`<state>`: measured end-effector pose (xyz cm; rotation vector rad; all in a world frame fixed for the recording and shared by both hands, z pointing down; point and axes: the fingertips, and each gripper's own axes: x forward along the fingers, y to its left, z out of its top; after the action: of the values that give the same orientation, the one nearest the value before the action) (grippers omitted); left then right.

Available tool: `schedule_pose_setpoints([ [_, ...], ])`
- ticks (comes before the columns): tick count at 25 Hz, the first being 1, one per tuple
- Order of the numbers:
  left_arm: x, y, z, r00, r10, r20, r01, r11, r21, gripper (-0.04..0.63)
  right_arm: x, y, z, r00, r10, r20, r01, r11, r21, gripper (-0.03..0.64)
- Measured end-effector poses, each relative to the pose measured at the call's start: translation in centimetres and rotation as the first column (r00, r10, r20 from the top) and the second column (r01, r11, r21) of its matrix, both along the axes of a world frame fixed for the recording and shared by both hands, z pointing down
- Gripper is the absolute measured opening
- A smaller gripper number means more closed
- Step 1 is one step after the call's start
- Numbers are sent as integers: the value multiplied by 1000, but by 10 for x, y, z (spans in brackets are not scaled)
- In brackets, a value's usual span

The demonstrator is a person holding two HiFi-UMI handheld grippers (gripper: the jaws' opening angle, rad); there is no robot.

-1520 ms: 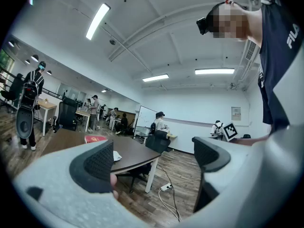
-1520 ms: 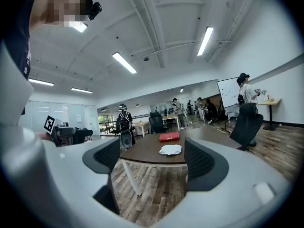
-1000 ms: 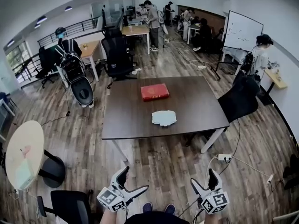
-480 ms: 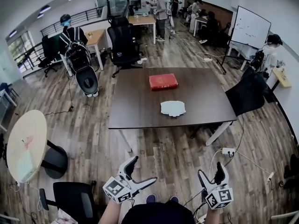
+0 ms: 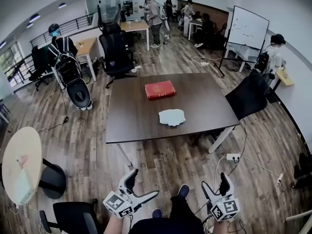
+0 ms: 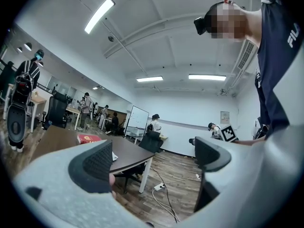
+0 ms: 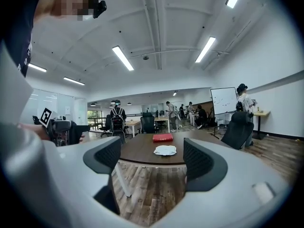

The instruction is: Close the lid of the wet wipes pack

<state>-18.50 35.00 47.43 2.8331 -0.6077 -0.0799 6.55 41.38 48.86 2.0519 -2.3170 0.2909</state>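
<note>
The white wet wipes pack (image 5: pixel 171 117) lies near the front edge of the dark brown table (image 5: pixel 131 116), with a red box (image 5: pixel 160 89) behind it. Both grippers are held low near the person's body, well short of the table. My left gripper (image 5: pixel 145 184) is open; its jaws have just been opening with nothing between them. My right gripper (image 5: pixel 214 182) is open too; its jaws have just been closing a little, also on nothing. The right gripper view frames the pack (image 7: pixel 165 150) far off between the jaws of my right gripper (image 7: pixel 152 158). My left gripper (image 6: pixel 154 160) points past the table's corner.
A black office chair (image 5: pixel 248 99) stands at the table's right side. A power strip (image 5: pixel 233 157) and cables lie on the wooden floor. A round pale table (image 5: pixel 19 165) is at the left and a black chair (image 5: pixel 73 216) at the bottom left. Several people stand at the back.
The head view has swung and a shoe now shows stepped forward on the floor. Both grippers remain low, and the left jaws stand a little wider.
</note>
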Motion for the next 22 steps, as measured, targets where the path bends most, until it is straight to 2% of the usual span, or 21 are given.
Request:
schedule_pose_setpoints([
  [9, 19, -45, 3, 1000, -18, 17, 17, 1000, 19, 531, 21, -59, 5, 999, -35, -5, 35, 999, 19, 423],
  [22, 97, -152, 23, 997, -57, 56, 56, 998, 19, 531, 92, -182, 23, 994, -107, -6, 107, 994, 10, 416],
])
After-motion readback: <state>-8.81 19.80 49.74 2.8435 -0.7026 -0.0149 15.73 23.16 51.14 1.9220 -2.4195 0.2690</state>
